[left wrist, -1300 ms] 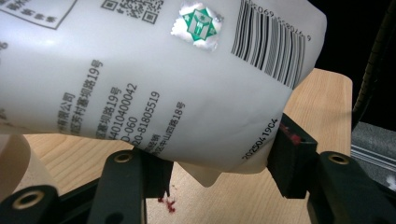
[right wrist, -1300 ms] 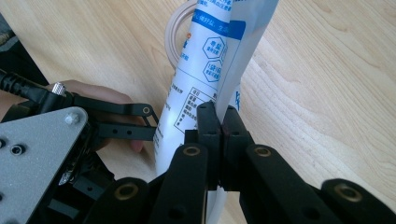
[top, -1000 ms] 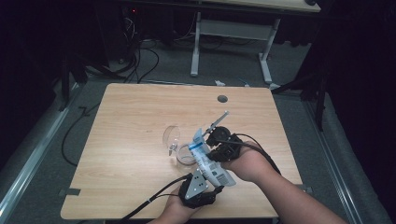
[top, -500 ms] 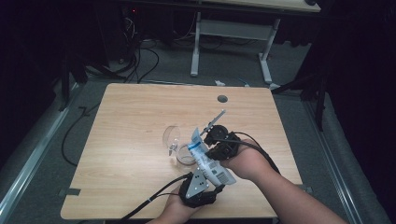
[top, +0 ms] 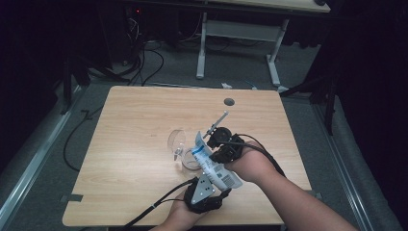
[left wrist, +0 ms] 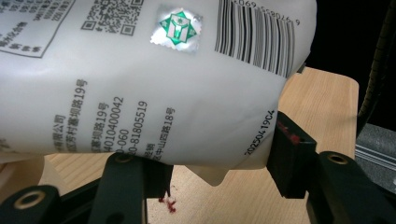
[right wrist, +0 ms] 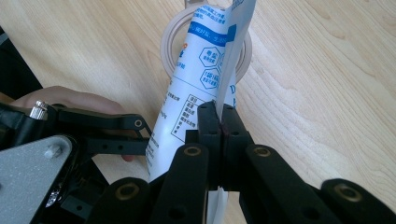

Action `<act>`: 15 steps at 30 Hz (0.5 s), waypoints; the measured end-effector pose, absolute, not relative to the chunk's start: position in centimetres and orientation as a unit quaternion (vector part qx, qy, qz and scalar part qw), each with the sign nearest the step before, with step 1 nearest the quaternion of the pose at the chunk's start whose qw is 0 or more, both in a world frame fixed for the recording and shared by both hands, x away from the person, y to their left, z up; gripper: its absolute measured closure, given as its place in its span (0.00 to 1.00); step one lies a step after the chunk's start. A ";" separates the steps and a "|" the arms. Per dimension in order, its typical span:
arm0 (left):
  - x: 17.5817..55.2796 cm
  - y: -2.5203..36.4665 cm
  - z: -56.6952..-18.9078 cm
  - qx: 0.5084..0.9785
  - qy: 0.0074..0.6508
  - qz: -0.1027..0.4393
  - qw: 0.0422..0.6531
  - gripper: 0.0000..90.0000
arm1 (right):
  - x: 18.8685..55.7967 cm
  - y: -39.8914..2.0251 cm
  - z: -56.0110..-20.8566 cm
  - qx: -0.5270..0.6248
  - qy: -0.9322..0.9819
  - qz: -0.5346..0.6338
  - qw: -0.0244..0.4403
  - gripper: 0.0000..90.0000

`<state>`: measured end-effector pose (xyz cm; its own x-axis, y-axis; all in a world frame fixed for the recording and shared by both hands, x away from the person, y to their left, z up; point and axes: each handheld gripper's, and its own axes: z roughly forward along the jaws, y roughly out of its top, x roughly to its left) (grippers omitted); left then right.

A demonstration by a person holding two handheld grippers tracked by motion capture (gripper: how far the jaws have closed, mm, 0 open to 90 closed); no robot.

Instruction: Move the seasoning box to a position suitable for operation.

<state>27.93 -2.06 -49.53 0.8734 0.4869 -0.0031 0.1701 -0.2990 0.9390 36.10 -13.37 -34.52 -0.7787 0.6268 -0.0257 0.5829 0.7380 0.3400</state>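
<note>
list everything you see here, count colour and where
pouch: 1, white with blue print and barcode, held over the bowl between both grippers
bowl: 1, clear, on the table under the pouch
lid: 1, clear, tilted just left of the bowl
table: 1, light wood, centre
frame: 1, grey, on the floor beyond the table
left gripper: 1, black, clamped on the pouch's bottom
right gripper: 1, black, pinching the pouch's edge seam
hands: 2, near edge

My left gripper (top: 210,190) is black with a grey three-cornered plate and trailing black cable; my right gripper (right wrist: 219,122) shows matt black jaws with brass-ringed pivots. My forearms are unsleeved.
</note>
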 end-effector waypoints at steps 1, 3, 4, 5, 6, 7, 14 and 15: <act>27.9 -2.1 -49.5 0.793 0.207 0.144 0.554 0.54 | 36.2 -13.4 -34.6 0.323 0.930 0.158 0.070 1.00; 28.0 -2.1 -49.6 0.794 0.208 0.146 0.553 0.54 | 36.3 -13.3 -34.7 0.322 0.931 0.159 0.070 1.00; 28.0 -2.0 -49.6 0.794 0.209 0.147 0.552 0.54 | 36.3 -13.2 -34.7 0.323 0.930 0.161 0.069 1.00; 28.0 -2.0 -49.6 0.794 0.210 0.146 0.552 0.54 | 36.4 -13.2 -34.8 0.322 0.930 0.161 0.068 1.00; 28.0 -2.0 -49.6 0.794 0.210 0.146 0.552 0.54 | 36.4 -13.2 -34.8 0.322 0.930 0.161 0.068 1.00; 28.0 -2.0 -49.6 0.794 0.210 0.146 0.551 0.54 | 36.4 -13.2 -34.8 0.322 0.930 0.161 0.068 1.00; 28.0 -2.1 -49.5 0.791 0.211 0.142 0.556 0.54 | 36.6 -13.1 -34.8 0.324 0.930 0.159 0.068 1.00; 28.0 -2.2 -49.5 0.791 0.211 0.142 0.557 0.54 | 36.6 -13.2 -34.8 0.324 0.930 0.160 0.068 1.00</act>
